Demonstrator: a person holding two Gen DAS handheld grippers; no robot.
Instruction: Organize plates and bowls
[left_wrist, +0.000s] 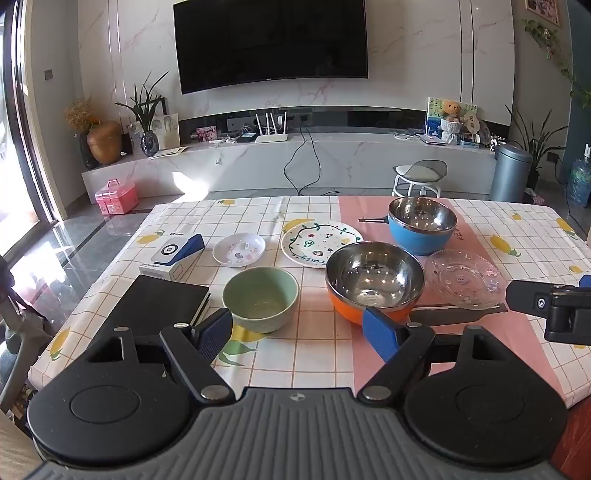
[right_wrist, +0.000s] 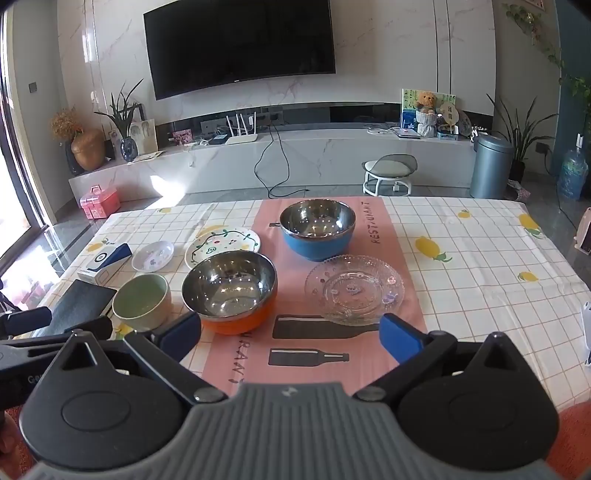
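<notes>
On the checked tablecloth stand a green bowl (left_wrist: 260, 297) (right_wrist: 142, 301), an orange steel-lined bowl (left_wrist: 375, 280) (right_wrist: 229, 290), a blue steel-lined bowl (left_wrist: 422, 223) (right_wrist: 317, 229), a clear glass plate (left_wrist: 463, 277) (right_wrist: 354, 288), a painted white plate (left_wrist: 320, 243) (right_wrist: 222, 246) and a small white dish (left_wrist: 239, 249) (right_wrist: 153, 255). My left gripper (left_wrist: 297, 334) is open and empty, hovering just in front of the green and orange bowls. My right gripper (right_wrist: 290, 338) is open and empty, in front of the orange bowl and the glass plate.
A pink runner (right_wrist: 314, 350) lies across the table (right_wrist: 480, 258). A black notebook (left_wrist: 159, 308) and a white-blue box (left_wrist: 173, 256) sit at the left. A pink case (left_wrist: 116, 196), a stool (left_wrist: 419, 177) and a grey bin (left_wrist: 509, 171) stand beyond the table.
</notes>
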